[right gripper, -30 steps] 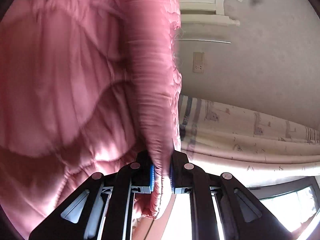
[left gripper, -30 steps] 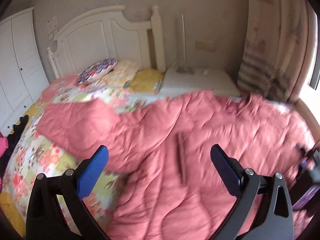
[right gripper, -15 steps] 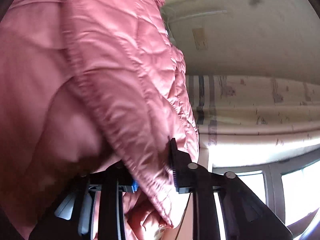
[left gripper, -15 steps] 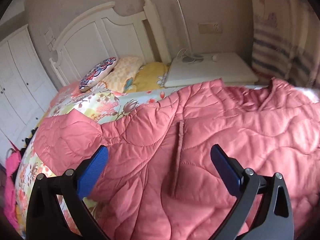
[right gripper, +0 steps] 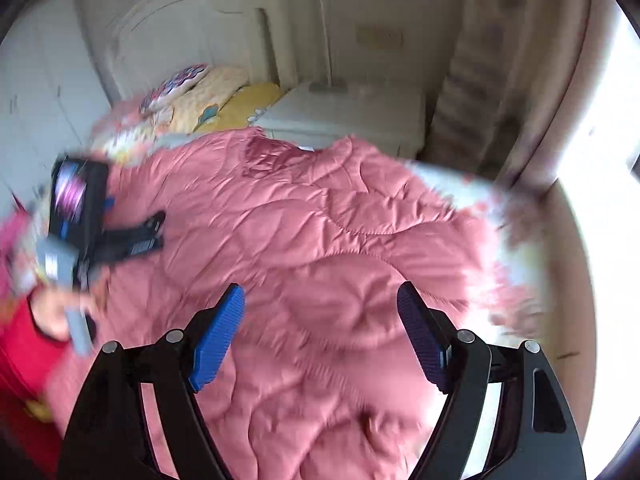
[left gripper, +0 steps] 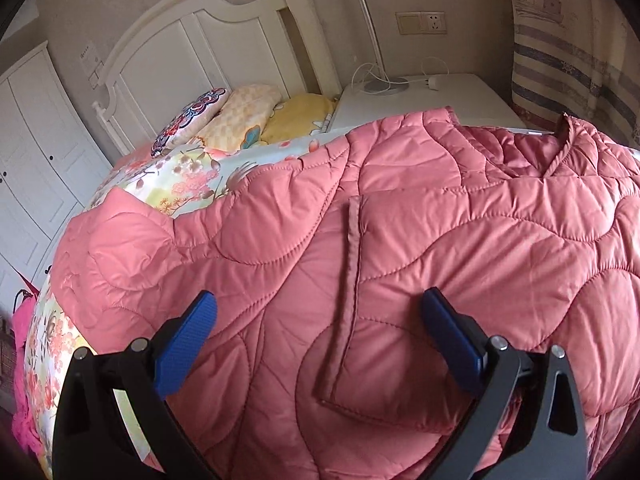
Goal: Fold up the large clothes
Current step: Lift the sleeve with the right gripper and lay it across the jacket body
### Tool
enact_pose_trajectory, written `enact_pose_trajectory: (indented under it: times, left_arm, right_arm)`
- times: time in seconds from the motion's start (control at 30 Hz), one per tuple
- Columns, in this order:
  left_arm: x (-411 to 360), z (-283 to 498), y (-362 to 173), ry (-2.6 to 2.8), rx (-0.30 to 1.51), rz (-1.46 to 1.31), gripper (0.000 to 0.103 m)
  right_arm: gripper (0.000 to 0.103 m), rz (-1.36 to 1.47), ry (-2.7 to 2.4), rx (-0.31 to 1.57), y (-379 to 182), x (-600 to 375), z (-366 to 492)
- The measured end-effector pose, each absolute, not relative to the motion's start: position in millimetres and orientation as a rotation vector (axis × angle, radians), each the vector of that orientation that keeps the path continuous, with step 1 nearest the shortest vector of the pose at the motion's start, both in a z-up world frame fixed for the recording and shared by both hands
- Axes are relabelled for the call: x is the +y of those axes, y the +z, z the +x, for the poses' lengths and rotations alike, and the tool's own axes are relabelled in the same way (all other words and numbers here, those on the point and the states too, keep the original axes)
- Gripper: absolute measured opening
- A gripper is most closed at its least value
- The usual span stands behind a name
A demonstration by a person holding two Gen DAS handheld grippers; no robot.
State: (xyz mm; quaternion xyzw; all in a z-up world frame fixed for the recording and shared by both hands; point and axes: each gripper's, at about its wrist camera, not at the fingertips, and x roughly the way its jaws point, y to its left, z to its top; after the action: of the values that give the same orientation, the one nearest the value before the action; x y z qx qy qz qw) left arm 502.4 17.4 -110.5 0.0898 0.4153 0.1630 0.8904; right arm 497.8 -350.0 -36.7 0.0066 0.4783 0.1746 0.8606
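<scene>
A large pink quilted coat (left gripper: pixel 420 240) lies spread over the bed, collar (left gripper: pixel 560 148) at the far right and a patch pocket (left gripper: pixel 348 280) facing up. My left gripper (left gripper: pixel 320 300) hovers open just above the pocket, with nothing between its blue pads. My right gripper (right gripper: pixel 320 292) looks down on the coat (right gripper: pixel 320 220) from higher up. Its jaws are opening and nothing is between them. In the blurred right wrist view the left gripper (right gripper: pixel 156 232) shows at the left, held by a hand in a red sleeve (right gripper: pixel 16 344).
A floral bedsheet (left gripper: pixel 192 176) shows beyond the coat, with pillows (left gripper: pixel 240 116) against a white headboard (left gripper: pixel 200 40). A white nightstand (left gripper: pixel 440 96) with a lamp base (left gripper: pixel 384 86) stands behind. Striped curtain (left gripper: pixel 560 60) on the right, white wardrobe (left gripper: pixel 32 140) on the left.
My right gripper let go of the coat's edge, opened, rolled upright and rose above the bed. The left gripper sank closer to the coat, which now lies flat.
</scene>
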Motion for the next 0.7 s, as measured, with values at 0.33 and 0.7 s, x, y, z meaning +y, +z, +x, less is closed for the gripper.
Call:
enact_pose_trajectory:
  times: [0.33,0.7]
  left_arm:
    - [-5,498,-111,0.231,0.831,0.210,0.101]
    - [-5,499,-113,0.229,0.829,0.194,0.101]
  right_arm:
    - [0.057,-0.010,0.057,1.119,-81,-401,510]
    - [0.061,-0.249,0.247,1.085,-70,-324,458]
